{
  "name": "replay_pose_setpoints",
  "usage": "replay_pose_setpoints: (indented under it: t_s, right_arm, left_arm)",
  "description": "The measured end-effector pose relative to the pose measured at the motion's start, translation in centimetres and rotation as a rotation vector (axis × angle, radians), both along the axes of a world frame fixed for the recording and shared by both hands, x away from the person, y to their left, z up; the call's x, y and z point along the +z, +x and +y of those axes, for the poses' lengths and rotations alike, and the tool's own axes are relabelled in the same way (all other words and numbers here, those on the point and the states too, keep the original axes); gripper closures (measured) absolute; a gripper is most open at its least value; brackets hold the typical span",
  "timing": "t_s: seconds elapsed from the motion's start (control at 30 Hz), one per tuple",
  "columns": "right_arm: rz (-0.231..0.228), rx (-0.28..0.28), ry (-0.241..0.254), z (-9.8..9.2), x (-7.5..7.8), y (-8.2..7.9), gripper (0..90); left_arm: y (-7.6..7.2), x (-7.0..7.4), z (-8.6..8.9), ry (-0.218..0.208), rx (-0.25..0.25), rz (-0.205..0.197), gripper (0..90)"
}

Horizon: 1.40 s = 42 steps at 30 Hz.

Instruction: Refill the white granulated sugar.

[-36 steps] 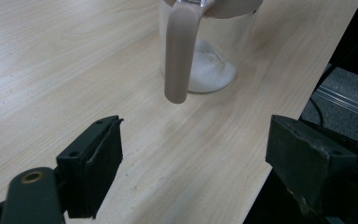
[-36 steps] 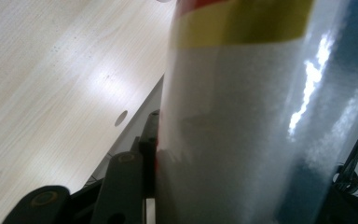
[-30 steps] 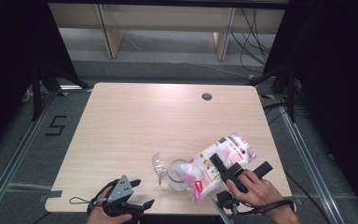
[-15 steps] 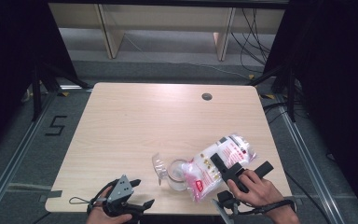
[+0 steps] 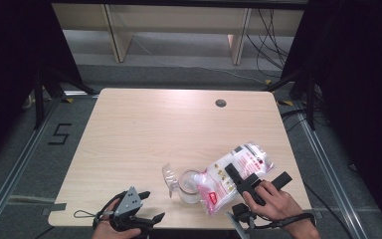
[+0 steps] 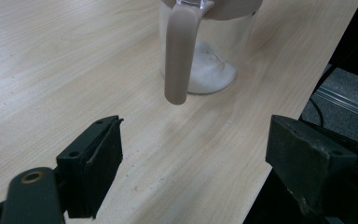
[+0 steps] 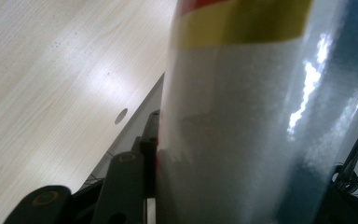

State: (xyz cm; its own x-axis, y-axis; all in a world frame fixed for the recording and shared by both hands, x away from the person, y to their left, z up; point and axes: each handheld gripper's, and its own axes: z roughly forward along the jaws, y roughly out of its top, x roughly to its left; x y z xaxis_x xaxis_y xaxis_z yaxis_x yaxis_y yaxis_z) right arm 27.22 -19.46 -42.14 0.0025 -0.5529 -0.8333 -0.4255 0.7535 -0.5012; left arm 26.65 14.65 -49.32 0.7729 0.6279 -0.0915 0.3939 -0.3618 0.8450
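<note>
Work in hand: we are tipping a clear bag (image 5: 236,169) of white grains, printed in red and pink, over a clear jug (image 5: 189,185) near the counter's (image 5: 144,129) front edge.
Right tongs (image 5: 239,175): clenched on the bag — in the right gripper view its film (image 7: 242,121) presses against the one black jaw we can see, and from above the jaws straddle the bag's middle.
Bag: it lies slanted, upper end toward the counter's right side, lower end down at the jug's mouth; whether it touches the rim we cannot tell.
Jug: upright on the wood, a low heap of white grains on its bottom (image 6: 209,74), a brownish handle (image 6: 179,51) hanging down its side toward our left tongs.
Left tongs (image 6: 191,163): released — jaws standing wide apart with bare counter between them, just short of the handle and not touching it.
Left hand (image 5: 113,230): at the counter's front-left edge, well apart from the right hand (image 5: 276,204).
Counter: pale wood, a small round hole (image 5: 221,103) near its far edge.
</note>
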Motion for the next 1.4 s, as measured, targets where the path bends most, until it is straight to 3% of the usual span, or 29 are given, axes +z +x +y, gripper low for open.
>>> replay_pose_setpoints:
  t_s: [1.4]
  right_arm:
    - [0.002, -0.002, -0.020, -0.08, 0.23, -0.04, 63.6]
  left_arm:
    - [-0.04, 0.09, -0.02, -0.002, 0.003, 0.004, 18.1]
